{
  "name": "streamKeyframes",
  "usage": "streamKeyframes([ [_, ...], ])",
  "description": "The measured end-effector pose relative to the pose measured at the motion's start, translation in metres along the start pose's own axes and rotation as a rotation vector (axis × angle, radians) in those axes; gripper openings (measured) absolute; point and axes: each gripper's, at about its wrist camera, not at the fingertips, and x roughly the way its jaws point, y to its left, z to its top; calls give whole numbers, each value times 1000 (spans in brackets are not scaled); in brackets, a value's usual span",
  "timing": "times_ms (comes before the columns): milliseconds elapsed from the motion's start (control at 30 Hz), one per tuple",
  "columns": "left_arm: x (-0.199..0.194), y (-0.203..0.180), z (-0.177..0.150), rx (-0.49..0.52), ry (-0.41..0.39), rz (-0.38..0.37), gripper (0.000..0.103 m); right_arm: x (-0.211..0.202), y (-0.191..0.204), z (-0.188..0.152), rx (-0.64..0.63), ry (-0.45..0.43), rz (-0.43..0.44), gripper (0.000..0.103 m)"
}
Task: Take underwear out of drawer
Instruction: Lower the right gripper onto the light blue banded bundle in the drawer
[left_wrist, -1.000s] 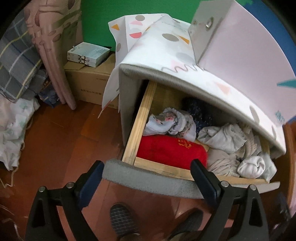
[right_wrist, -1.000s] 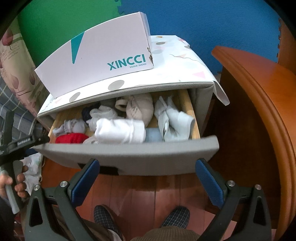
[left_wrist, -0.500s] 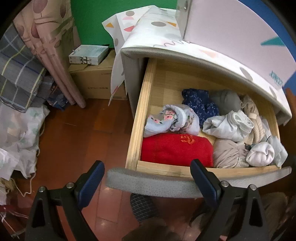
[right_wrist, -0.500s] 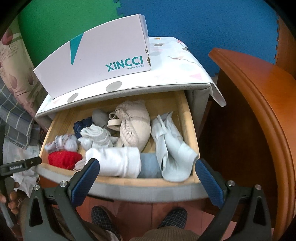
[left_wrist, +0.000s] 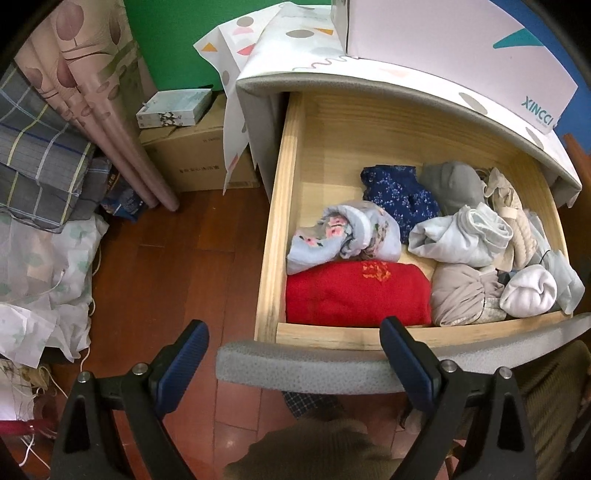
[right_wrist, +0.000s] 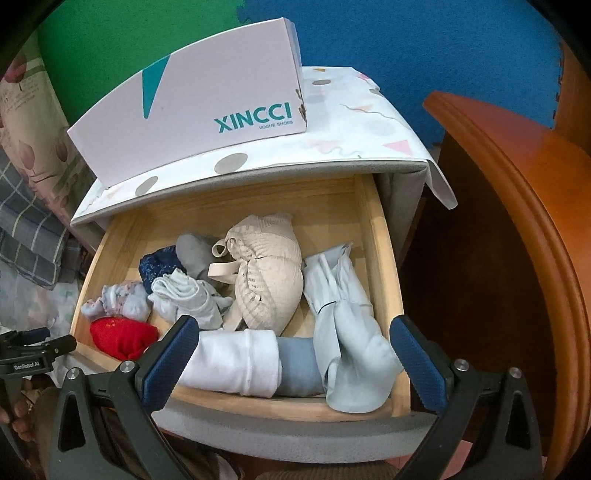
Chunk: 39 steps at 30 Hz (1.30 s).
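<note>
Wood floor (left_wrist: 166, 258) lay under your pulled-out pine drawer (left_wrist: 275, 240) of soft rolled underwear (right_wrist: 255, 280). Your left gripper (left_wrist: 293, 354) and right gripper (right_wrist: 291, 350) both gaped wide, empty.

The shoe box (right_wrist: 207, 107) reads "XINCCI", apparently "VOGUE SHOES" beneath.

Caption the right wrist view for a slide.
Open right claw poised over the pulled-out wooden drawer of folded underwear.
</note>
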Motion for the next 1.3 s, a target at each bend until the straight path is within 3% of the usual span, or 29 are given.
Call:
streamKeyframes([
  [333, -3, 3, -7, -35, -48, -40, 96, 3, -4, 0, 9, 33, 3, 102],
  [500, -17, -4, -11, 7, -119, -7, 96, -2, 0, 6, -33, 57, 2, 102],
  [600, -34, -4, -10, -16, -159, -45, 96, -13, 1, 20, -63, 73, 9, 102],
  [733, -56, -5, 0, -35, -215, -125, 96, -18, -10, 42, -21, 142, 56, 102],
  [833, -61, -9, 7, -30, -233, -113, 96, -11, -15, 53, -16, 211, 41, 102],
  [967, -54, -11, 12, -37, -201, -126, 96, 4, -14, 56, -34, 286, 33, 102],
  [1133, -41, -8, 13, -40, -160, -142, 96, 26, -7, 58, -73, 369, 21, 77],
  [1267, -35, -7, 15, -15, -132, -145, 96, 45, -1, 57, -103, 419, -1, 75],
  [1300, -33, -7, 16, -7, -125, -145, 96, 50, 0, 56, -108, 433, -8, 69],
])
